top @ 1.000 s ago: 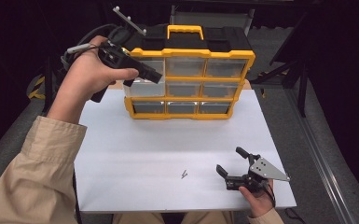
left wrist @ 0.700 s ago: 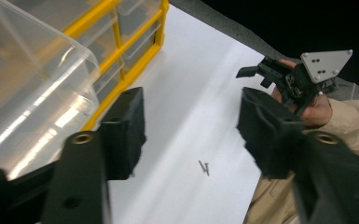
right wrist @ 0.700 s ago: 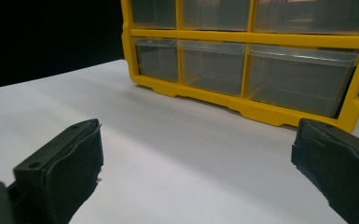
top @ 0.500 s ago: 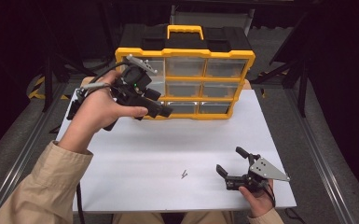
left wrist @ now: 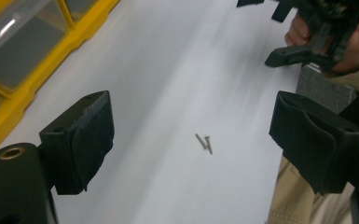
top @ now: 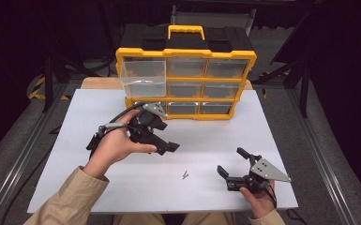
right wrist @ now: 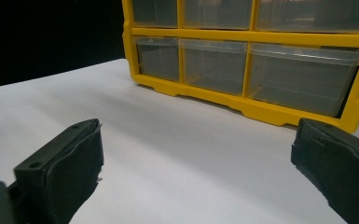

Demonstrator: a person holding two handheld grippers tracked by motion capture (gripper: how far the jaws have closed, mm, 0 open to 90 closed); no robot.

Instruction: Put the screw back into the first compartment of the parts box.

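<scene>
In the high view, the left gripper (top: 161, 143) is now hanging over the middle of the white table (top: 65, 140), having come down and toward the near side from the yellow organizer (top: 186, 70), where it was raised a second ago; the top-left clear drawer (top: 144, 77) is standing pulled out, so the opening step looks done and the work is probably turning to the two small screws (top: 185, 175) lying on the table nearer the person, between the two grippers. The right gripper (top: 232, 168) is resting at the near right, unmoved, its jaws spread and empty. In the left gripper view, the black, padded, blocky jaws are standing wide apart with nothing between them, and the screws (left wrist: 204, 142), thin grey metal and touching in a narrow V, are lying on the matte white surface straight ahead, apart from the pads. In the right gripper view, its dark rubber-faced jaws are likewise gaping over bare table, looking toward the organizer's glossy yellow frame (right wrist: 242, 105) and translucent, boxy plastic drawers, which appear empty.
</scene>
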